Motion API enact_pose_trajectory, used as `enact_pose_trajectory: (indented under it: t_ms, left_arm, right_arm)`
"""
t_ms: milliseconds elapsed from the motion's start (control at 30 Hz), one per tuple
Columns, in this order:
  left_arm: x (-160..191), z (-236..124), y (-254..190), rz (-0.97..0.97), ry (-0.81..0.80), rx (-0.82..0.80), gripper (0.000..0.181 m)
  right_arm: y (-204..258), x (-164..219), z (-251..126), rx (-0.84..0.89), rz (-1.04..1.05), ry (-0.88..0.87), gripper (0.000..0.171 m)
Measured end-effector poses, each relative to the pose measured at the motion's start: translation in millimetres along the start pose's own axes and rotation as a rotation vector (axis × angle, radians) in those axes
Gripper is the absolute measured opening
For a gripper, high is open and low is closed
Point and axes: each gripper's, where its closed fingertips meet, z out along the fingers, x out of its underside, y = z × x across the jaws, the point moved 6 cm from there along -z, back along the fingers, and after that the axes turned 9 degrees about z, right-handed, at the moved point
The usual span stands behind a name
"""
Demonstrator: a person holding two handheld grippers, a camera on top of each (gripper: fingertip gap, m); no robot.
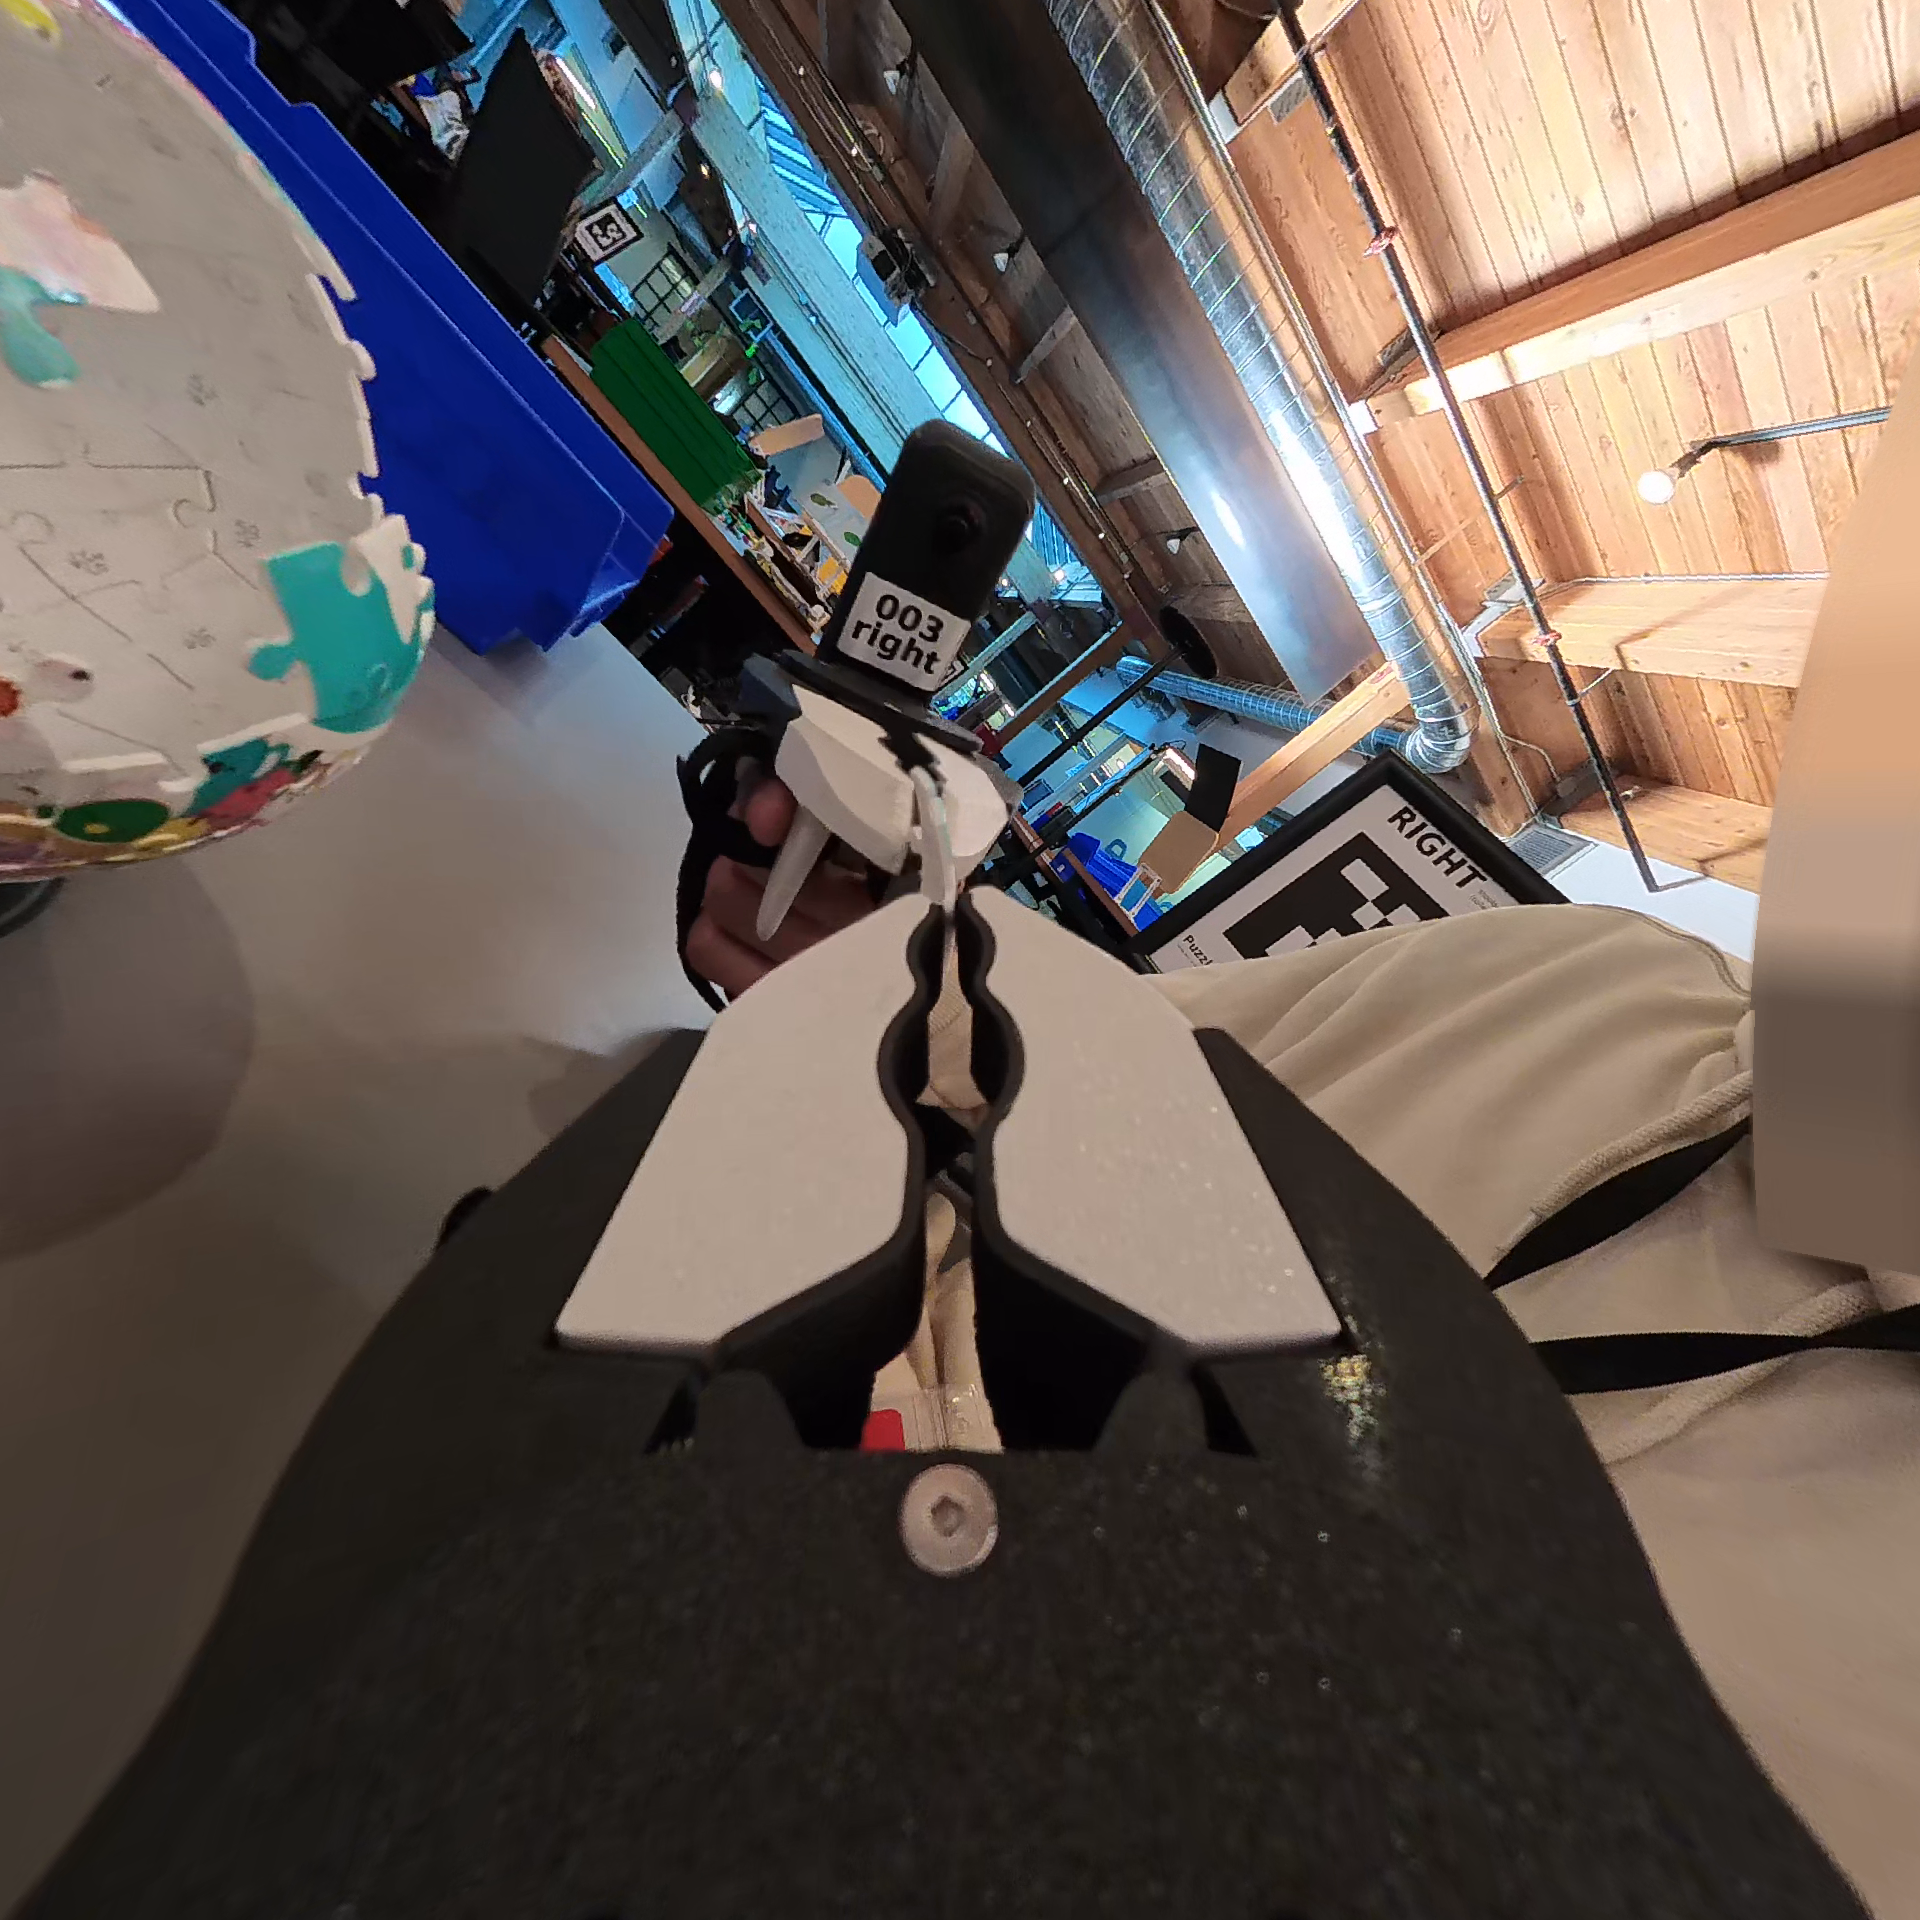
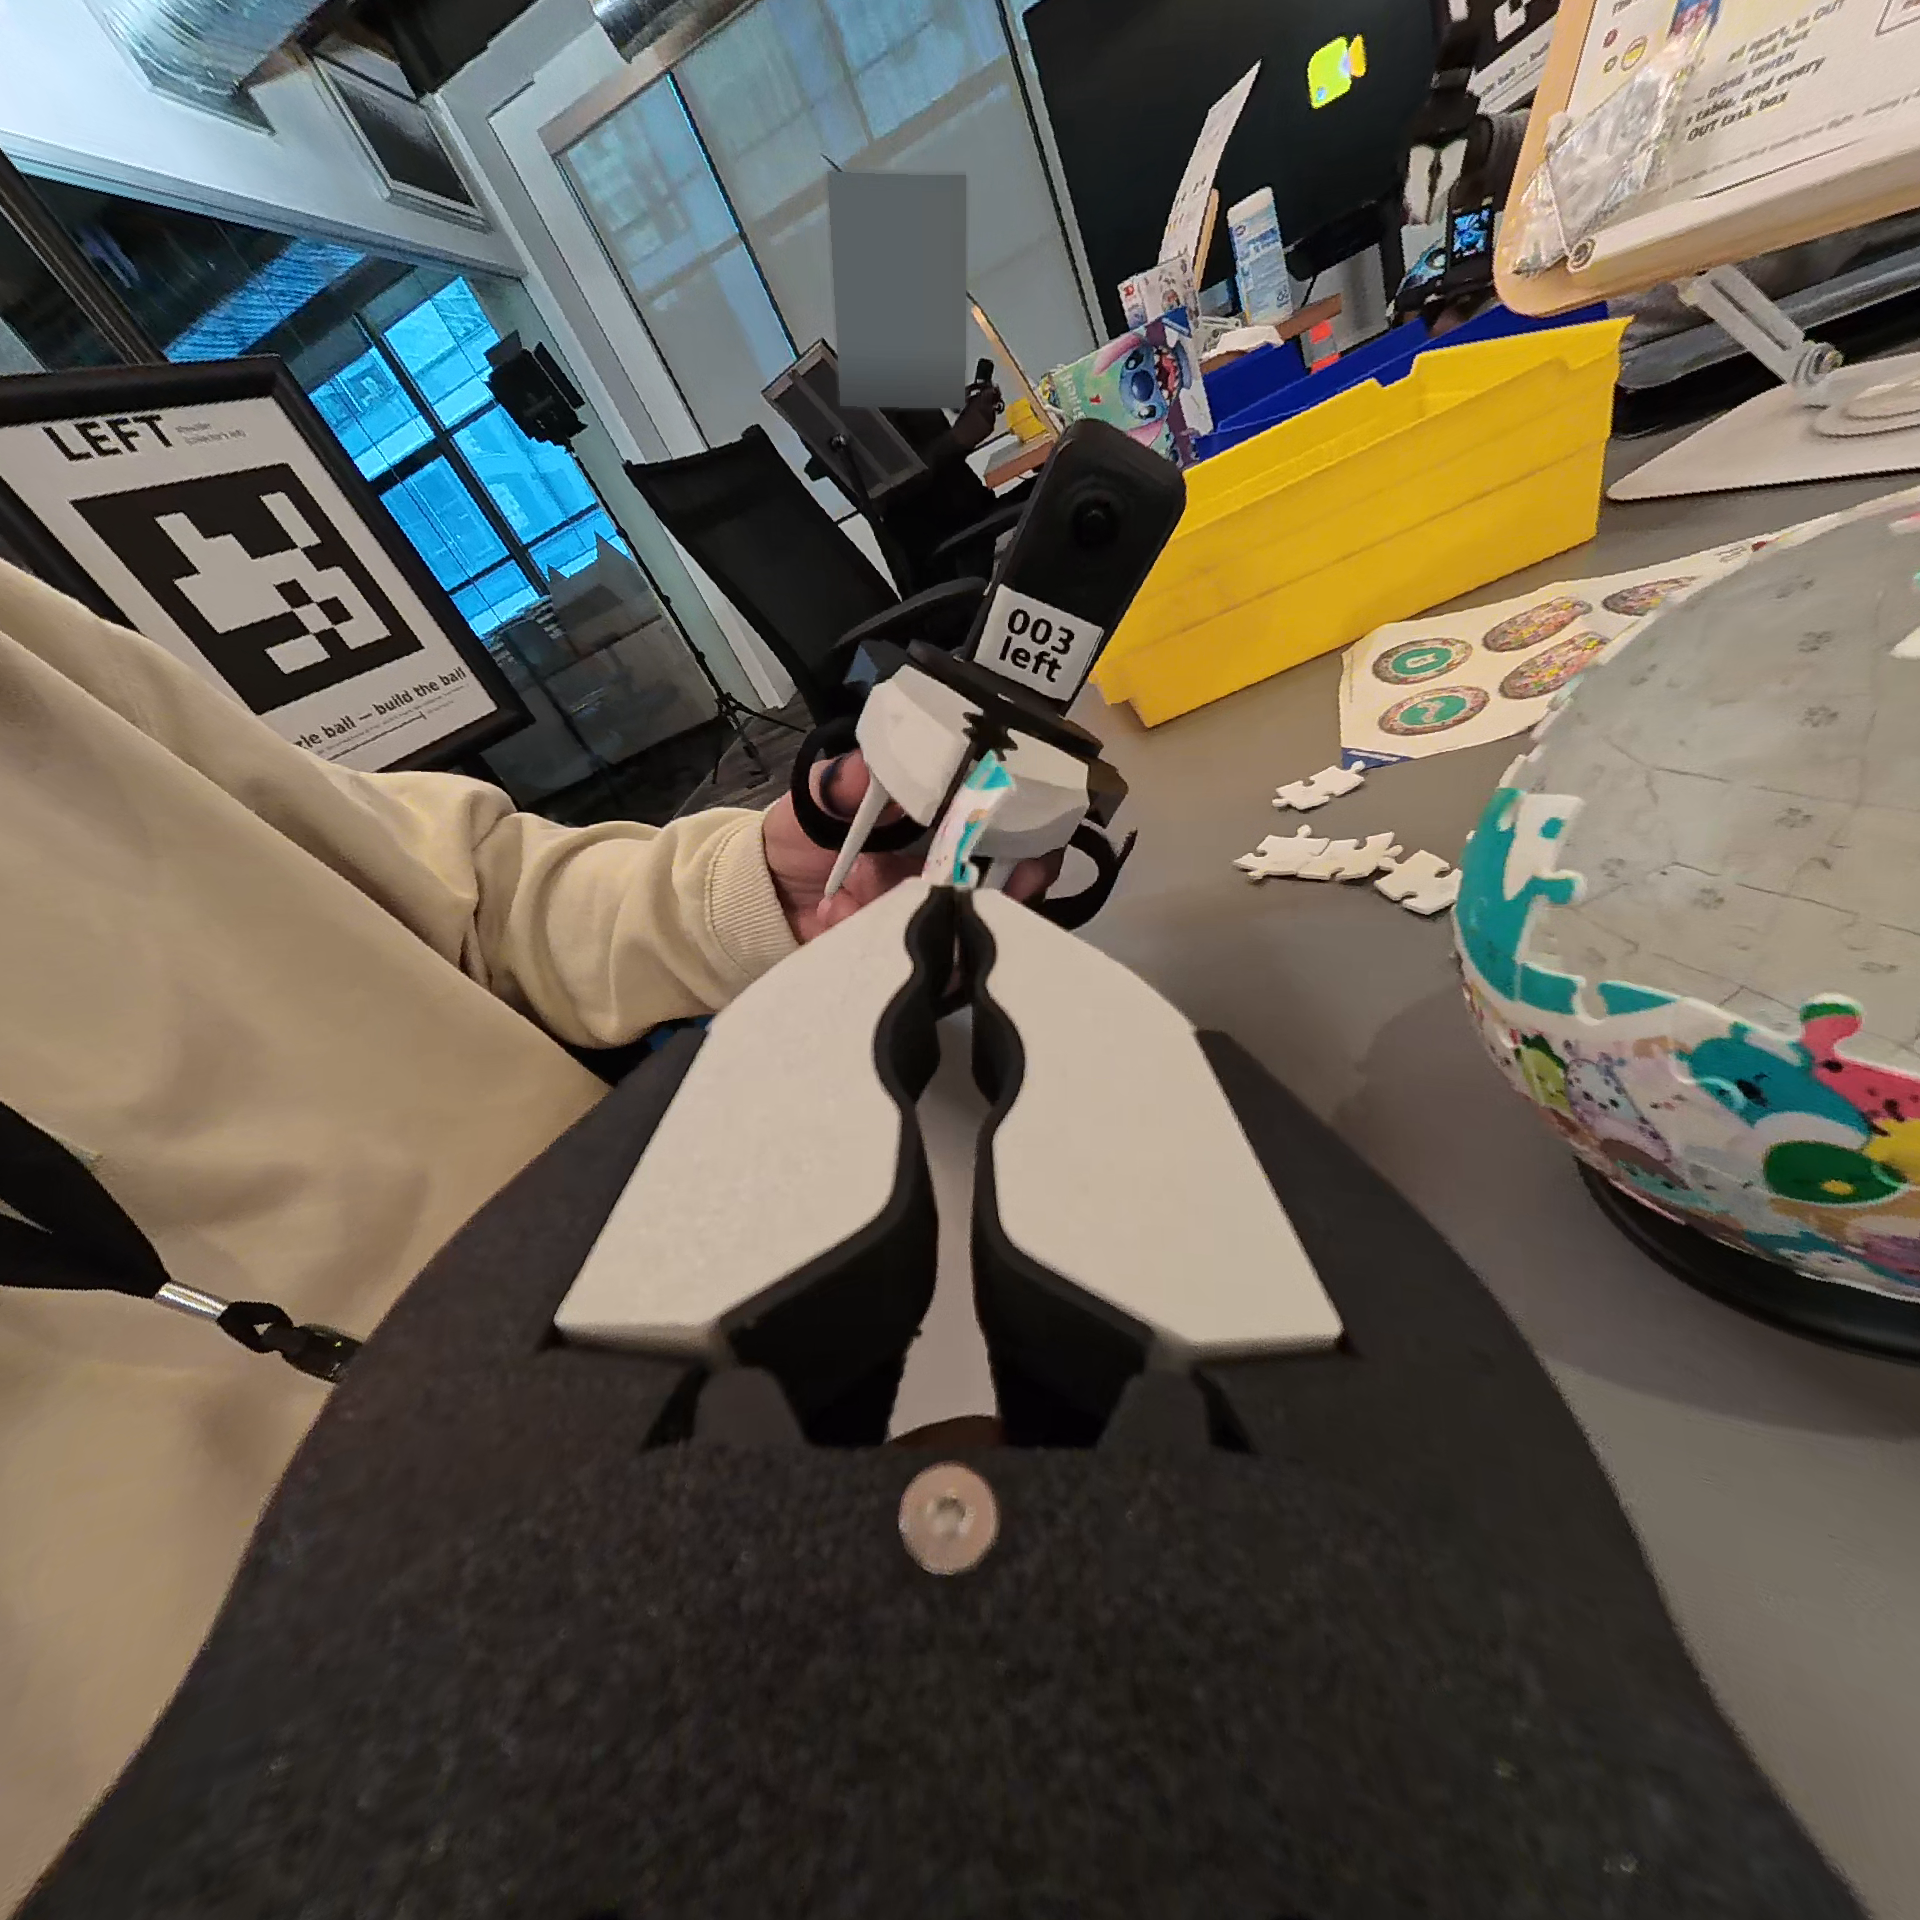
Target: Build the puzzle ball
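The ball (image 2: 1714, 997) sits on its stand at three o'clock, lower half built, top open. Both tools, left tool (image 1: 951, 914) and right tool (image 2: 951, 899), pinch one piece (image 2: 971, 821) together (mid-handover, I'd guess). Loose pieces (image 2: 1351, 862) wait on the table (image 2: 1195, 935).

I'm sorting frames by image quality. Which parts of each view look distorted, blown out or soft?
Left wrist view: strong wide-angle bending, the scene tilted; the puzzle ball is washed out at the left edge, and the ceiling lamp glares. Right wrist view: straight lines bow near the edges; the yellow bin is sharp, while the near gripper body is slightly soft.
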Motion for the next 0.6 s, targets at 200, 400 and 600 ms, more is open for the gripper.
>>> enact_pose_trajectory:
  t_ms: [200, 400, 600]
  left_arm:
    - [5.3, 5.4, -1.6, 0.002, 0.036, 0.008, 0.001]
    - [7.5, 8.1, -2.9, 0.01, 0.056, 0.007, 0.001]
    - [5.4, 4.0, -1.6, 0.006, 0.039, -0.005, 0.001]
  right_arm:
    - [-1.1, -4.0, -2.9, -0.026, 0.052, -0.043, 0.0]
    - [-1.2, -4.7, -3.8, -0.03, 0.059, -0.05, 0.0]
    - [-0.2, -4.0, -3.1, -0.03, 0.046, -0.043, 0.0]
